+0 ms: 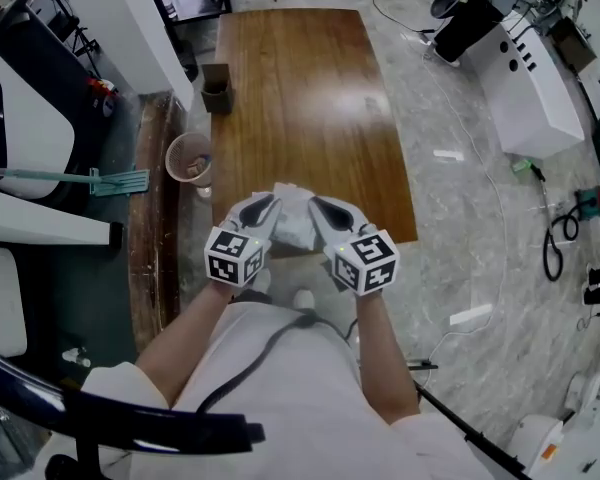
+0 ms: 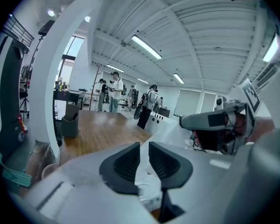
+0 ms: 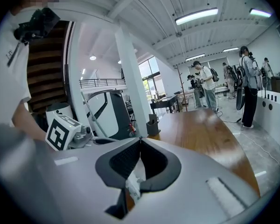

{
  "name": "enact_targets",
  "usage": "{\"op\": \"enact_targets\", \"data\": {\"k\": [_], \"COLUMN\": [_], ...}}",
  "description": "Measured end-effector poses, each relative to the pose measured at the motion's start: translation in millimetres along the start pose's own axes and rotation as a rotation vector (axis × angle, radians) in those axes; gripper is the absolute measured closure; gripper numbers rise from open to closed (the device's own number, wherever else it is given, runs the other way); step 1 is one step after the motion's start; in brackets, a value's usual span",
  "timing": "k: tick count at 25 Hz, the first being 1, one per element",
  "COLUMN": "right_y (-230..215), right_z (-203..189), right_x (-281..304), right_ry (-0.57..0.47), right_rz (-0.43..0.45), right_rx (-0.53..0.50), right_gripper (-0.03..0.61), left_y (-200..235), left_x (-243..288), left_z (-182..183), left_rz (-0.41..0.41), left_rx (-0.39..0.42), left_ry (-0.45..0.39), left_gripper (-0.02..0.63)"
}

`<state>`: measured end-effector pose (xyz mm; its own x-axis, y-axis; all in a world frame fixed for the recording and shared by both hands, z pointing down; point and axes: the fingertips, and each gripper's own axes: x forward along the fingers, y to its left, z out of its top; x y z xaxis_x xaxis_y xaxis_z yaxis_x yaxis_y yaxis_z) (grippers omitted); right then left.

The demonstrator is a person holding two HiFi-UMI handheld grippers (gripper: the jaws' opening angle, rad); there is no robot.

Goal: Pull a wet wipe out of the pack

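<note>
Above the near edge of the worktop (image 1: 300, 98), left fingers (image 2: 126, 164) grip the pack (image 1: 292, 218) narrowly; right fingers (image 3: 126, 160) pinch a wipe (image 3: 133, 186). We judge extraction pending.

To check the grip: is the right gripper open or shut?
Shut: on the right gripper the tips meet, with a strip of the pack pinched between them.

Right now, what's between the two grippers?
The white wipe pack, gripped by the left gripper and the right gripper above the table; the head view shows it.
</note>
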<state>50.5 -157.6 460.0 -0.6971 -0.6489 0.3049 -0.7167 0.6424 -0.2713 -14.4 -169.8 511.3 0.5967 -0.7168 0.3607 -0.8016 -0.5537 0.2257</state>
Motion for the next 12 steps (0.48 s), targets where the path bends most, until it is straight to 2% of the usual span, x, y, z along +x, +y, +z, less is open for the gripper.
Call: {"op": "enact_targets", "data": {"k": [12], "right_y": [0], "right_z": [33], "right_x": [-35], "right_ry": [-0.119], "right_rz": [-0.060], "right_rx": [-0.057], "right_gripper": [0.566], "left_y": [-16], "left_x": [-19], "left_z": [63], "left_rz": [0.005], "left_rx": [0.010], "left_ry": [-0.146], "left_gripper": [0.592]}}
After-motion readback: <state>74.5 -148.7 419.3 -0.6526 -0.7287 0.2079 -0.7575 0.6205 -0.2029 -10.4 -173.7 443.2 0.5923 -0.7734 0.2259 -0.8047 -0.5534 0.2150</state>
